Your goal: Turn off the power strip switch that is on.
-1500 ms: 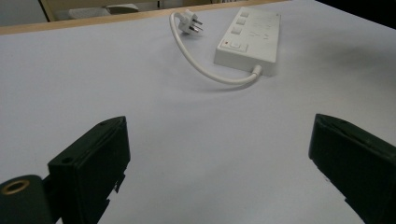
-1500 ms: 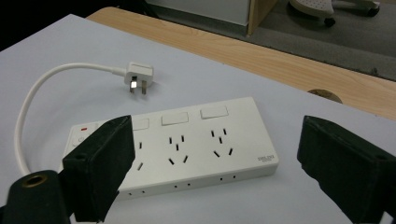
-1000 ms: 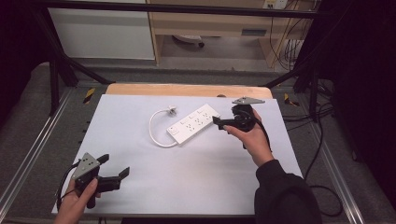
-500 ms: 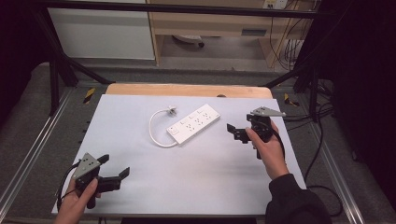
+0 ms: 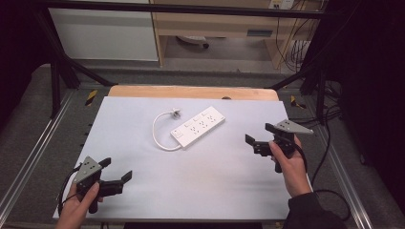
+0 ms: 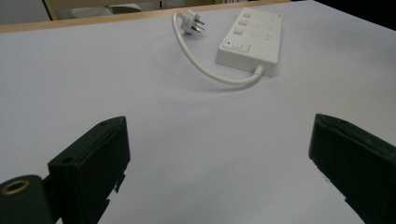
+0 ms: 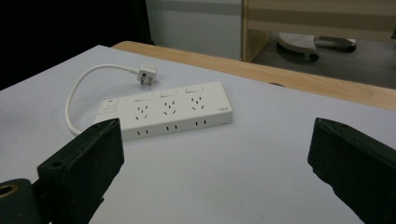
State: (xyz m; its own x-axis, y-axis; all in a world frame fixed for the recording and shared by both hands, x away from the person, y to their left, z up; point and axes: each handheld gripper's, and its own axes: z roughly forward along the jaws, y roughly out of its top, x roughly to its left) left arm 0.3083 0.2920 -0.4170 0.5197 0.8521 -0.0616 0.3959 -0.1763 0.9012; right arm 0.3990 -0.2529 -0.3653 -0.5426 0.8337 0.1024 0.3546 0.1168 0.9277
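Observation:
A white power strip (image 5: 199, 126) (image 6: 252, 36) (image 7: 168, 110) lies slantwise on the pale sheet, a little behind the table's middle. Its short white cord (image 5: 160, 131) (image 6: 201, 65) (image 7: 74, 100) loops to the left and ends in a plug (image 5: 175, 113) (image 6: 192, 23) (image 7: 147, 74) lying flat. My right gripper (image 5: 259, 135) (image 7: 215, 172) is open at the right side of the sheet, jaws pointing left toward the strip, nothing between them. Near the front left corner my left gripper (image 5: 116, 171) (image 6: 219, 172) is open and empty, far from the strip.
The pale sheet (image 5: 143, 191) covers the table; a wooden edge (image 5: 191, 92) shows along the back. Metal rails (image 5: 28, 162) run down both sides. Behind the table stand a white cabinet (image 5: 105, 33) and a wooden shelf (image 5: 229, 24). Cables (image 5: 329, 157) trail at the right.
My right gripper has drawn back from the power strip's right end, moving right and toward the front with open jaws. The strip lies where it was. The left gripper stayed put.

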